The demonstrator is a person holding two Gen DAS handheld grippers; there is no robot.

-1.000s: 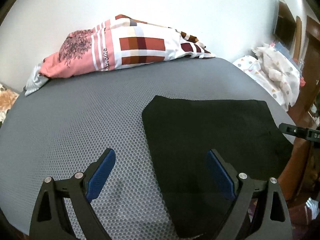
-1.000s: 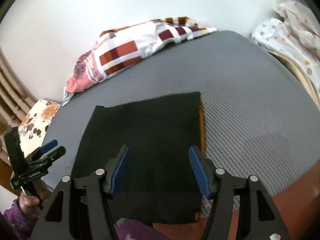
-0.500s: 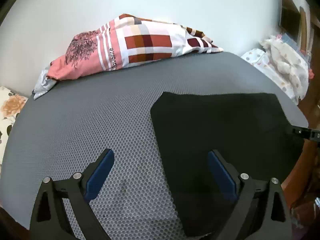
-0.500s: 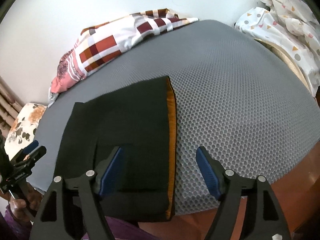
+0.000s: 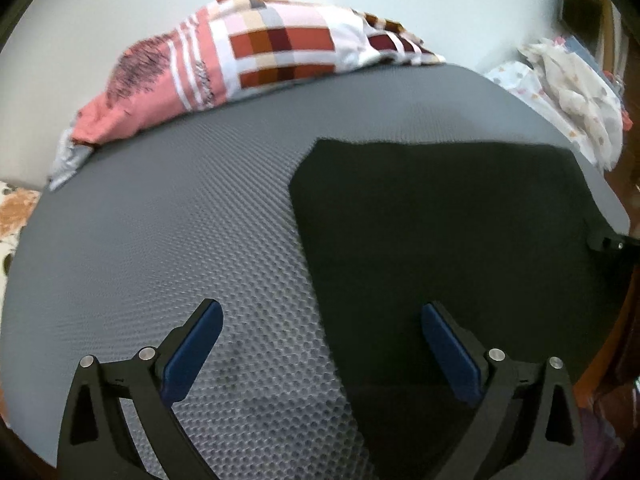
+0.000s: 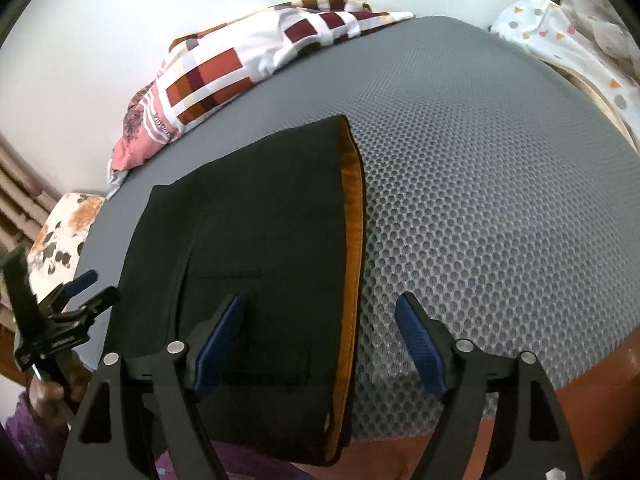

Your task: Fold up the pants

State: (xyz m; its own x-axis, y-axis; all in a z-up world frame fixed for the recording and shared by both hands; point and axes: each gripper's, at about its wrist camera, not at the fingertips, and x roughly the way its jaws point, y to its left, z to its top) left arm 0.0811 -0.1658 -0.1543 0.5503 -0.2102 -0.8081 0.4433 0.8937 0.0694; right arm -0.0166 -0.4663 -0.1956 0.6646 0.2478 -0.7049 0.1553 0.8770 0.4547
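Observation:
The black pants [image 5: 440,232] lie folded flat on the grey mesh mattress [image 5: 160,240], their near end hanging over the front edge. In the right wrist view the pants [image 6: 260,240] show an orange inner waistband [image 6: 354,240] along their right side. My left gripper [image 5: 320,340] is open and empty, above the pants' left edge. My right gripper [image 6: 320,340] is open and empty, straddling the orange edge. The left gripper also shows in the right wrist view [image 6: 76,300] at the far left, held by a hand.
A checked pink and red pillow [image 5: 260,52] lies at the back against the white wall. A pile of white patterned bedding [image 5: 572,88] sits at the right. A floral cushion [image 6: 64,232] lies off the mattress's left side. The brown bed frame [image 6: 600,400] runs along the front.
Both grippers have moved outward: the left one leftward to the pants' left edge, the right one rightward to the orange edge. Both stay open. The pants have not moved.

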